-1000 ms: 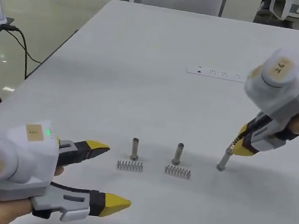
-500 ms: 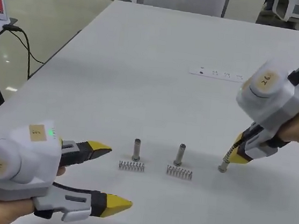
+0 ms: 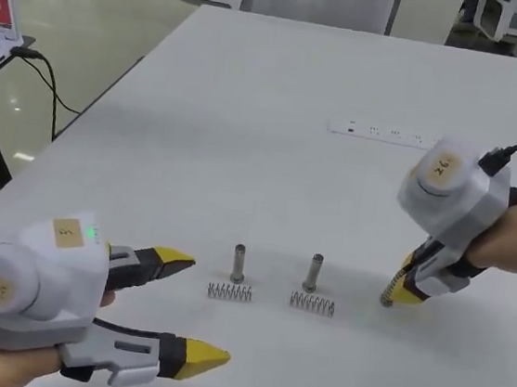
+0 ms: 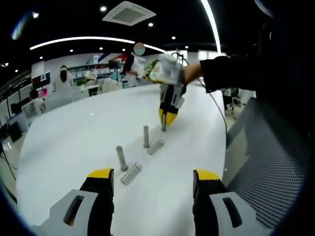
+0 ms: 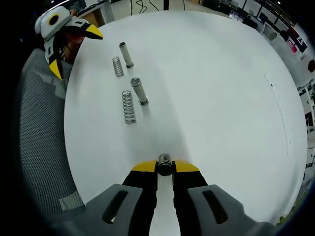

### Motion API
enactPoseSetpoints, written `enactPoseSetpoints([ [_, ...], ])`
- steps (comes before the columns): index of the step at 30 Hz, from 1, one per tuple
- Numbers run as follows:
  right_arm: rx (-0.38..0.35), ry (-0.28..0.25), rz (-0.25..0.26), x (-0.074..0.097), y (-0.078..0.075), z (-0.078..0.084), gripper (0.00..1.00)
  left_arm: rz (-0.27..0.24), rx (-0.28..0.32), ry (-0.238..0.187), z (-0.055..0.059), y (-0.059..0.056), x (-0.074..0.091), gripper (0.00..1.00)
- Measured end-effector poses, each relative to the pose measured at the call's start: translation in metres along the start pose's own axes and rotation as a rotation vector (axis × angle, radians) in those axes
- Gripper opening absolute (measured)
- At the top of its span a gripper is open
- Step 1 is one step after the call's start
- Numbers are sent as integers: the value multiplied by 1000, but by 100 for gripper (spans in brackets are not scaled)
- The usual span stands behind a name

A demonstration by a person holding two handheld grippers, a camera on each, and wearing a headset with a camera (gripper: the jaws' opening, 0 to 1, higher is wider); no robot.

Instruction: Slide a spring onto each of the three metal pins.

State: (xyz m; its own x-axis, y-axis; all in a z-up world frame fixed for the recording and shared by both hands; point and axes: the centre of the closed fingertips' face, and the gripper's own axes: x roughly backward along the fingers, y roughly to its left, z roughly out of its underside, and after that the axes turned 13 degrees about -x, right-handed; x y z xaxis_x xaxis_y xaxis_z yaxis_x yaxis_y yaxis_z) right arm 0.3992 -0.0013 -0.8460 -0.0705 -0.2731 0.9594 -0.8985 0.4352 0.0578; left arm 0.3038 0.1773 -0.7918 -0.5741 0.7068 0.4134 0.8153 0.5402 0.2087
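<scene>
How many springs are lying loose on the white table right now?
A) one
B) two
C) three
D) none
B: the left spring and the middle spring lie flat on the table, while the third spring is clamped in the right tool.
</scene>
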Motion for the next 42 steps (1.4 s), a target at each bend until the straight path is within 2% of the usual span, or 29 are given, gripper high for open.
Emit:
enactPoseSetpoints([
  [6,5,0,4,0,0,1,9,0,-1,-3,-1,0,0,60],
  [14,19,-24,28,11,0,-2,20,1,-3,-3,-1,0,0,60],
  [22,68,-76,64,26,6,-17,25,5,-4,-5,-1,-1,-1,60],
  [27,88,-107,50,28,18,-31,25,8,-7,-5,-1,-2,-2,60],
  [33,130,-114,16,20,38,-46,21,8,-10,-5,-2,-1,-1,59],
  [37,145,-99,-8,9,50,-49,20,11,-14,-6,-3,-2,-2,59],
  [42,170,-74,-35,-7,58,-50,16,17,-16,-4,-4,-3,-3,58],
])
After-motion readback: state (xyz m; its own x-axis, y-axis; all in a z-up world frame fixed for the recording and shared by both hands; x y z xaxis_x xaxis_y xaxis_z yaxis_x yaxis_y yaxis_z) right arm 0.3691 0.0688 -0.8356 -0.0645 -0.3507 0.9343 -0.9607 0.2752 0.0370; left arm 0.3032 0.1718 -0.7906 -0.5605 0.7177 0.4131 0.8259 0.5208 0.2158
